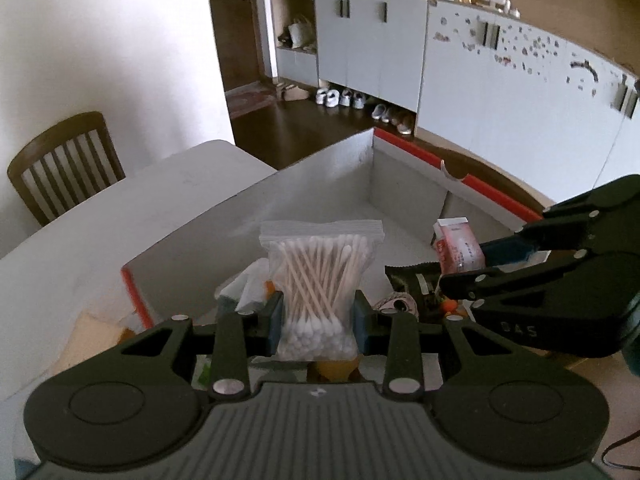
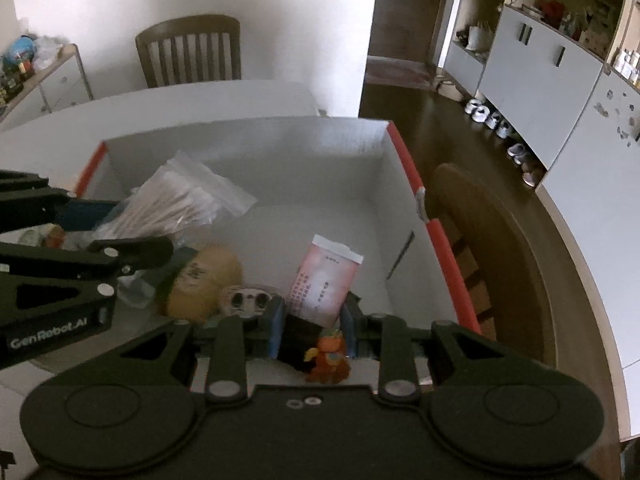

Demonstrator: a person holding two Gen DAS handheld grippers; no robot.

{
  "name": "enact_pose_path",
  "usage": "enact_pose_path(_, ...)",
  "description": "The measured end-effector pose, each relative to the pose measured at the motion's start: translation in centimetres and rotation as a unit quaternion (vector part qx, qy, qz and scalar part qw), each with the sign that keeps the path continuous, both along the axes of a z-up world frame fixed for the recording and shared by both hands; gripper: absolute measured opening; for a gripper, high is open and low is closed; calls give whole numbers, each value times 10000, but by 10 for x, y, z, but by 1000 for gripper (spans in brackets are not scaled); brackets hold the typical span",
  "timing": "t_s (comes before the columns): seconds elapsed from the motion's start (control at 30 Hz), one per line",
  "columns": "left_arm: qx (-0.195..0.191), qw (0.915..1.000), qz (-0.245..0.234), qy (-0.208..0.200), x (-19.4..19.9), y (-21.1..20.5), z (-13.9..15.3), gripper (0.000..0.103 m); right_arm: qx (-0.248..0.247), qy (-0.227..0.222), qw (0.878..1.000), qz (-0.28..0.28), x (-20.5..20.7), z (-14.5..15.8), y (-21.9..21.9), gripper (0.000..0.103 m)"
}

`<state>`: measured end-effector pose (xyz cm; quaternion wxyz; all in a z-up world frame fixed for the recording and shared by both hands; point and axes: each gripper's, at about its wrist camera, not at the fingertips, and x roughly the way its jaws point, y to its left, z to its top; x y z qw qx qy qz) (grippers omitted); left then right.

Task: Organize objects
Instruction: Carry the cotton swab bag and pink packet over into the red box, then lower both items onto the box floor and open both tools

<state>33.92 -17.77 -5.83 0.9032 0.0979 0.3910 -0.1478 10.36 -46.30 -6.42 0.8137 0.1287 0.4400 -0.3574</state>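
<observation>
My left gripper is clamped on the cotton swab bag, which stands upright between the pads over the near end of the white box. My right gripper pinches the pink packet, held just right of the left one, also above the box interior.

So the box sits on the surface, chair behind it. Swab bag is left, packet right, both over the box.
</observation>
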Motion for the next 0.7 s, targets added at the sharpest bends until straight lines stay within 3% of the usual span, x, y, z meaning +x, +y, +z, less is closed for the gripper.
enact_pose_path(0.2, 200, 9997, -131, 78, 19, -17, -7, 33, 144, 190, 9997, 2, 3, -17, -9, 29)
enact_pose_path(0.7, 526, 9958, -235, 711, 55, -28, -33, 34, 173, 451, 9988, 41, 8, -34, -6, 30)
